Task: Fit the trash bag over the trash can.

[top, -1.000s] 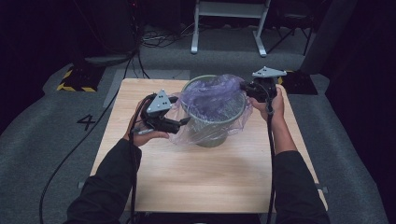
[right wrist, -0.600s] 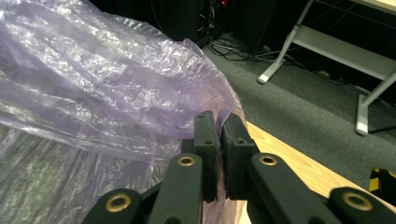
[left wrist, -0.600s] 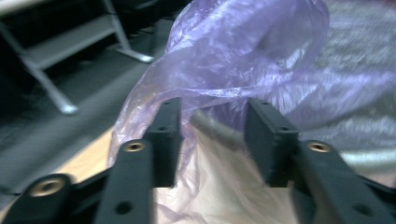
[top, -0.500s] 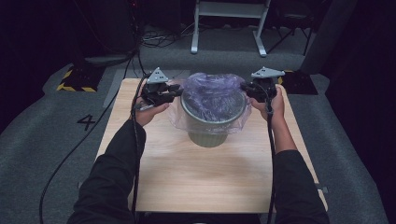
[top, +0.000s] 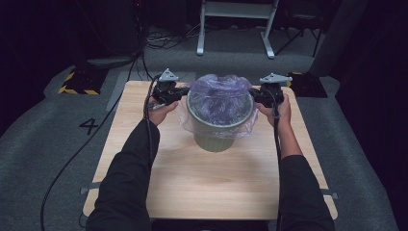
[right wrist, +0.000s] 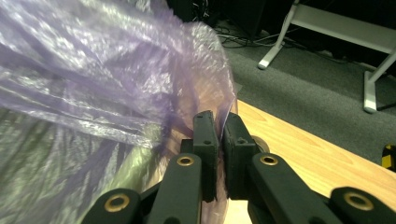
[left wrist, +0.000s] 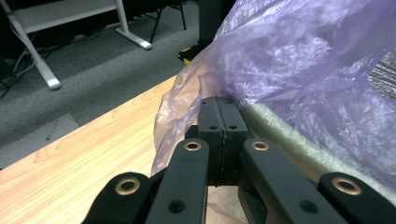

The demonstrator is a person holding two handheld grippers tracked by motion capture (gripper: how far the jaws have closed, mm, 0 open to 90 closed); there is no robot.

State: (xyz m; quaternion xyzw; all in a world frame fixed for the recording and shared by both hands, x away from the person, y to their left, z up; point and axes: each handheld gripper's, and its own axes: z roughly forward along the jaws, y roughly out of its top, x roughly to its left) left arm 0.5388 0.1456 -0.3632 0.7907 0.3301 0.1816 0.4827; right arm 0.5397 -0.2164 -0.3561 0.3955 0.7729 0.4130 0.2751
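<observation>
1. Both grippers work the purple bag [top: 219, 96] that lines the green bin [top: 214, 132] standing on the wooden table [top: 202, 178], toward its far half. My left gripper [top: 179, 92] sits at the bin's left rim and my right gripper [top: 256, 95] at its right rim.
2. Left jaws have just been closing and now stand pressed together in the left gripper view [left wrist: 222, 122], with a fold of the bag's film pinched between the pads, just outside the bin's rim [left wrist: 285, 135].
3. Right jaws are clamped on the film too [right wrist: 219, 135]; a thin edge of plastic runs up between the pads, so that side is held as well.
4. With both sides held, I judge the step in hand to be stretching the bag's mouth down over the rim so that it sits evenly.
5. I pull both hands outward and down together, at the same pace, so the bin does not tip or slide on the table.
6. I keep the pull gentle, since this film looks thin and could tear at the pads or slip out of them.
7. I watch the loose plastic hanging on the near side, which looks slack and may need a second pinch.
</observation>
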